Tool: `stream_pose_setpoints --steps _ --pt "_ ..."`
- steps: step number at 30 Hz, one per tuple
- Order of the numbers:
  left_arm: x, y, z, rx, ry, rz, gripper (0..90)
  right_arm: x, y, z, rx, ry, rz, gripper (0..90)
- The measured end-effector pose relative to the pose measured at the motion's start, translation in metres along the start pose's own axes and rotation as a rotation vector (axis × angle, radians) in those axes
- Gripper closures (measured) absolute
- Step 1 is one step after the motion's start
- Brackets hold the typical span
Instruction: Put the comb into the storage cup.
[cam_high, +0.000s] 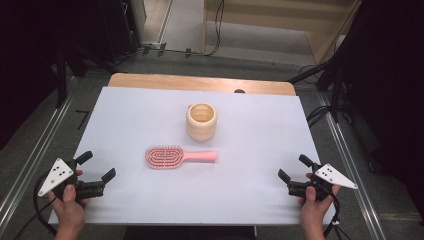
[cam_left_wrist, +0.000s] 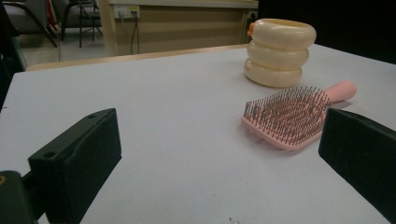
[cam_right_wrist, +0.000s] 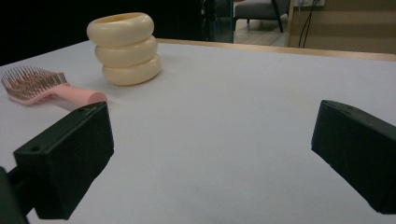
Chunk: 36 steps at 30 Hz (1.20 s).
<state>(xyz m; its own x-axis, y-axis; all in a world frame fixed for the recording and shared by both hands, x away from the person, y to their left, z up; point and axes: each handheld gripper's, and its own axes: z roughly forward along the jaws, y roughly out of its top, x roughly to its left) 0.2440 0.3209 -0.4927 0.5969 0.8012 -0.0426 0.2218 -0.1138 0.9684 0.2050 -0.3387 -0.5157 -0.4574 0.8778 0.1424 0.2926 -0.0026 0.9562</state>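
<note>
A pink plastic hairbrush (cam_high: 179, 156) lies bristles up in the middle of the white table (cam_high: 260, 190), handle pointing right. Just beyond it, apart from it, stands a cream ribbed cup of three stacked rings (cam_high: 201, 121). The left gripper (cam_high: 97, 166) rests at the near left corner, the right gripper (cam_high: 294, 167) at the near right; both have jaws spread wide with nothing between them, well apart from the brush.

Pink hairbrush (cam_right_wrist: 46, 88) head cut off at left edge.
</note>
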Motion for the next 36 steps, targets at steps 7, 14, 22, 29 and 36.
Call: stream_pose_setpoints --steps 7,14,22,29,36 --pt "0.000 0.000 0.001 0.007 0.003 0.006 0.0 0.002 0.001 0.002 0.005 0.019 -0.015 0.0" --pt "-0.001 -0.001 0.000 0.008 0.010 0.006 0.0 0.004 0.004 0.004 0.013 0.006 -0.045 0.0" --pt "-0.001 -0.001 0.000 0.012 0.014 0.007 0.0 0.009 0.019 0.009 0.030 0.069 -0.116 0.0" --pt "-0.001 -0.001 0.001 0.013 0.014 0.005 0.0 0.013 0.031 0.008 0.113 0.128 -0.125 0.0" --pt "-0.001 -0.001 0.000 0.014 0.011 0.013 0.0 0.020 0.046 0.018 0.171 0.246 -0.146 0.0"
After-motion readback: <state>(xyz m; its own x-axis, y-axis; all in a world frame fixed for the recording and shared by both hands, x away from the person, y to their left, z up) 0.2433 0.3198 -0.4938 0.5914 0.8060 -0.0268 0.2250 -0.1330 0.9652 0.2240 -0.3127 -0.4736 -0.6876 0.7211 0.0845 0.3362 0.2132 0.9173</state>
